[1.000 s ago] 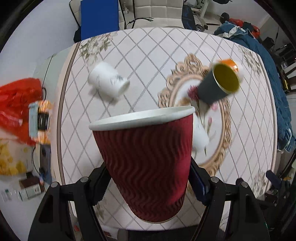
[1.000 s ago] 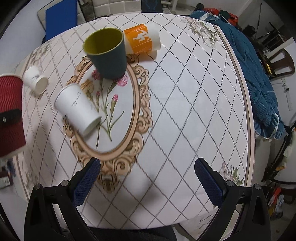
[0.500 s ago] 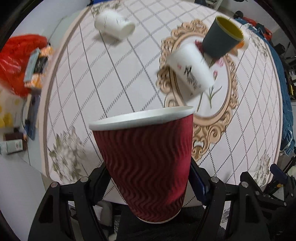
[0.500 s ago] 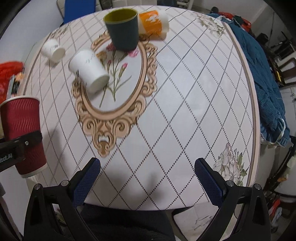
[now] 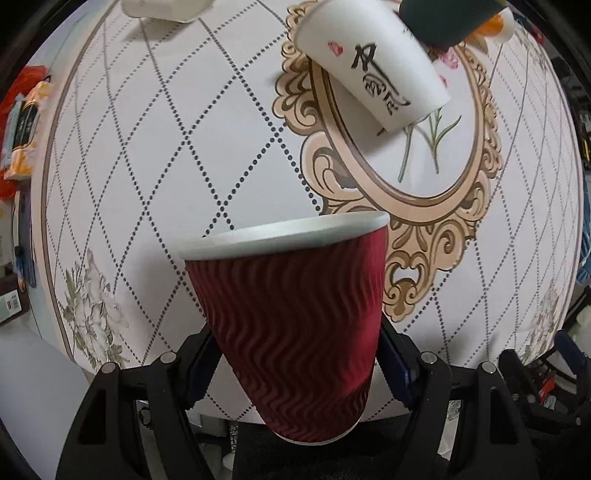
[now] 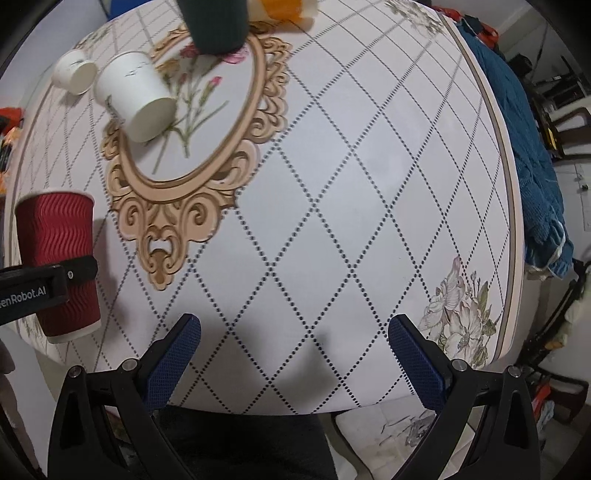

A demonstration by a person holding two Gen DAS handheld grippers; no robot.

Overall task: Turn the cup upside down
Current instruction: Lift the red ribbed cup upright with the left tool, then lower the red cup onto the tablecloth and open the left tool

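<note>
My left gripper (image 5: 295, 354) is shut on a red ripple paper cup (image 5: 291, 317), its white rim pointing away from the camera toward the table. In the right wrist view the same red cup (image 6: 59, 243) is at the far left, held above the near left part of the table, with a black finger (image 6: 44, 286) across its side. My right gripper (image 6: 295, 354) is open and empty above the near edge of the table.
A white paper cup (image 5: 373, 66) (image 6: 136, 96) lies on the oval ornament of the tablecloth (image 6: 332, 184). A smaller white cup (image 6: 74, 72), a dark green cup (image 6: 216, 24) and an orange cup (image 6: 284, 7) lie farther back. Blue cloth (image 6: 517, 129) hangs at the right edge.
My left gripper has moved with the red cup toward the near edge of the table and lower. The right gripper has drawn closer to the table.
</note>
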